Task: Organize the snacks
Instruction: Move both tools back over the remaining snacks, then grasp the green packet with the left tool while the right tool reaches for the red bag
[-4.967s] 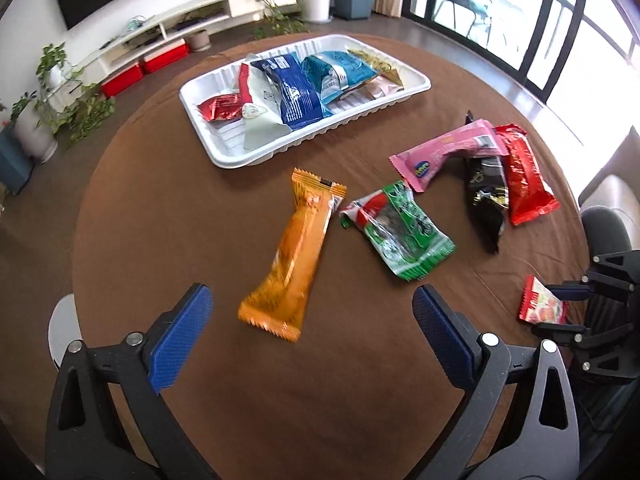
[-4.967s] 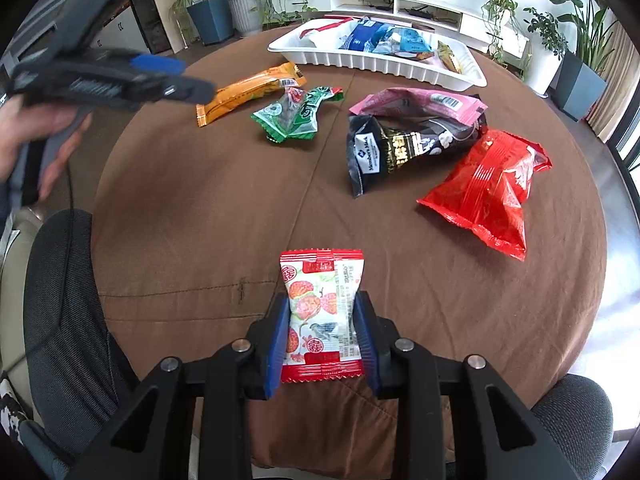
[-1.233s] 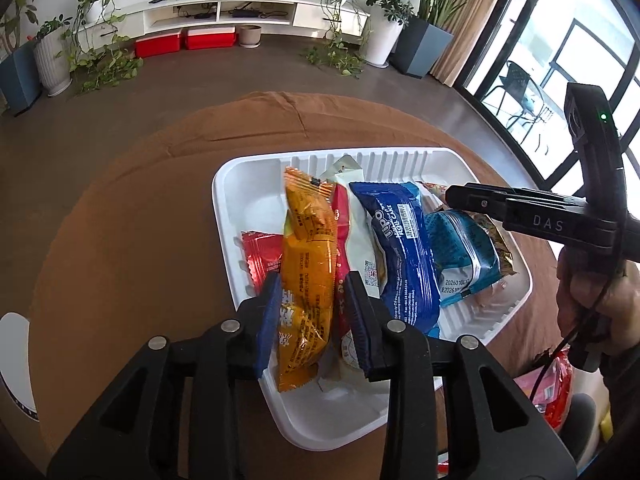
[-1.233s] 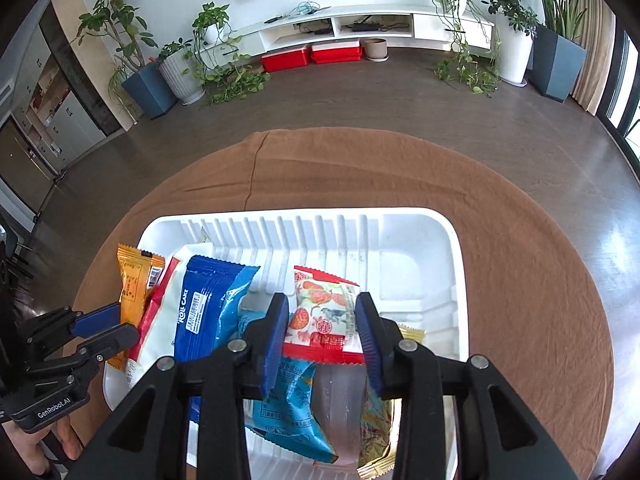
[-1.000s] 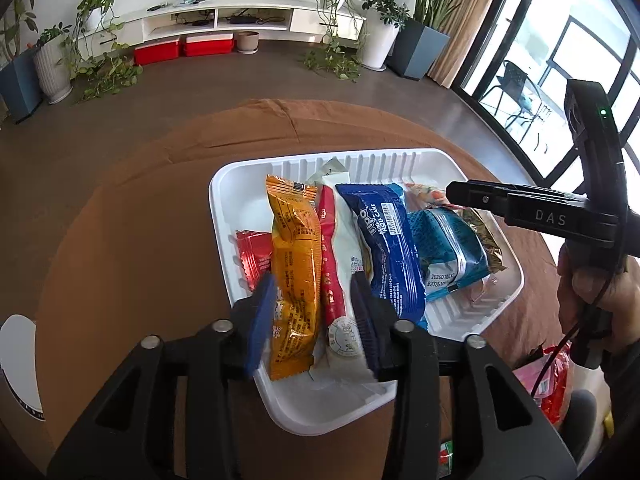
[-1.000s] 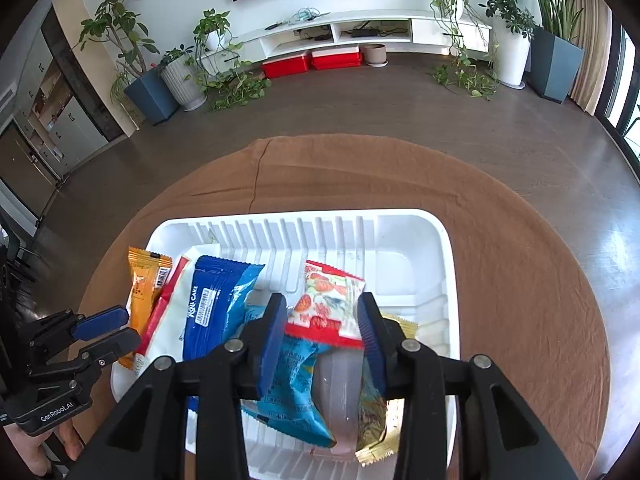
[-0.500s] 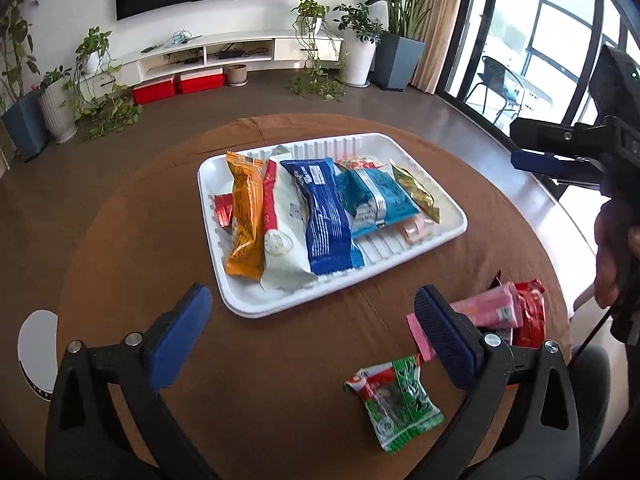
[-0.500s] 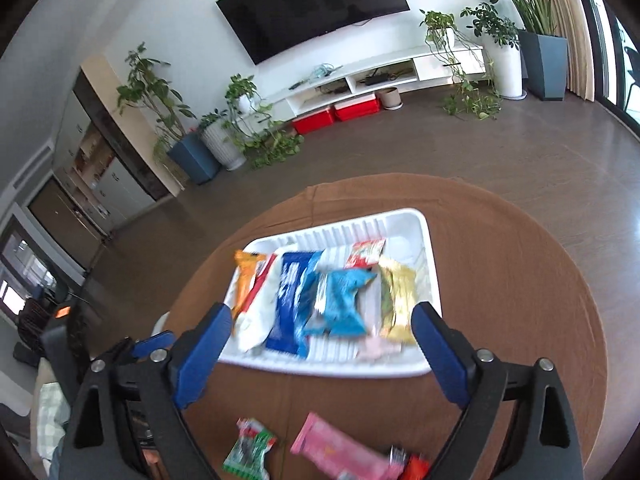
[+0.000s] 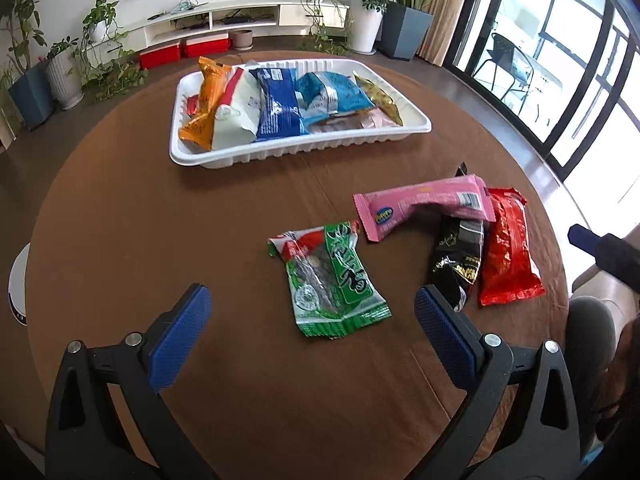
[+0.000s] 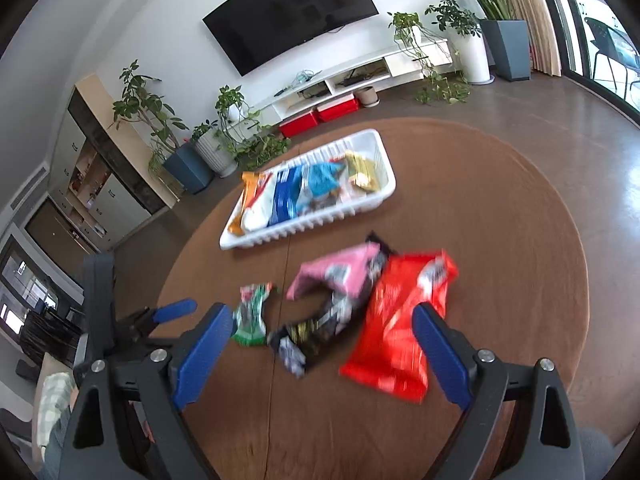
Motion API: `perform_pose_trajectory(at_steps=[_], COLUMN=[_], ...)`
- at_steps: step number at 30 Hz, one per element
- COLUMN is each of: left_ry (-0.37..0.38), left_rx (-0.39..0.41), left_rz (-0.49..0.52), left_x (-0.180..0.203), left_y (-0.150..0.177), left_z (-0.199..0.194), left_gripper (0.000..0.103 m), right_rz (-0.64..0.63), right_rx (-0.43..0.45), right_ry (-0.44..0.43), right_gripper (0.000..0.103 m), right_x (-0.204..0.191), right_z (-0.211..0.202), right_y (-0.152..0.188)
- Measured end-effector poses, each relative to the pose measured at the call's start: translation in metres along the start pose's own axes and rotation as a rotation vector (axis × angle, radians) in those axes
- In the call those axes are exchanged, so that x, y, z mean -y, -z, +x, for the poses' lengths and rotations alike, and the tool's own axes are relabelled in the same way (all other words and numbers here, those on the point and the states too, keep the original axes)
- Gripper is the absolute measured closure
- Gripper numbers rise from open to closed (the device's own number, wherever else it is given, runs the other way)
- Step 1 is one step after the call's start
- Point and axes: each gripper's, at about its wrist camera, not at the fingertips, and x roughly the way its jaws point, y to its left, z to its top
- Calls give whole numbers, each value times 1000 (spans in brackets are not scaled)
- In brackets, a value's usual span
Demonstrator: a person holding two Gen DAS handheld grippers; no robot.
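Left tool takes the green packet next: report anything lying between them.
Nothing visible does. The green plastic snack packet lies alone on the brown tablecloth, just ahead of the open left tool.

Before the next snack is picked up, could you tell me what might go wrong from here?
1. The pink packet rests on the black packet, which touches the red packet; grabbing one may drag its neighbours.
2. The white tray looks crowded with overlapping snacks; another packet could slide over the rim.
3. The left tongs, jaws just opened and empty, frame the flat green packet; its thin wrapper may slip.
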Motion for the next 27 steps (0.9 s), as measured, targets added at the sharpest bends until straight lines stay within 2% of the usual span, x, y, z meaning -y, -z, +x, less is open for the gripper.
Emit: perform_pose_trajectory(at_steps=[9, 15, 19, 25, 27], left_ry=[-40, -66, -57, -63, -66], left_rx=[-13, -48, -52, -80, -92], left_rz=[16, 49, 50, 65, 68], left_x=[8, 10, 6, 4, 4], left_y=[-1, -9, -15, -26, -27], left_z=[7, 23, 30, 45, 50], left_gripper=[0, 1, 2, 27, 30], right_rz=[39, 36, 27, 19, 20], right_rx=[-80, -84, -77, -81, -84], right_ry=[-2, -3, 2, 4, 3], right_gripper=[10, 13, 16, 20, 21], right_x=[7, 9, 9, 11, 11], right_z=[-2, -1, -3, -3, -3], right_y=[55, 64, 63, 62, 61])
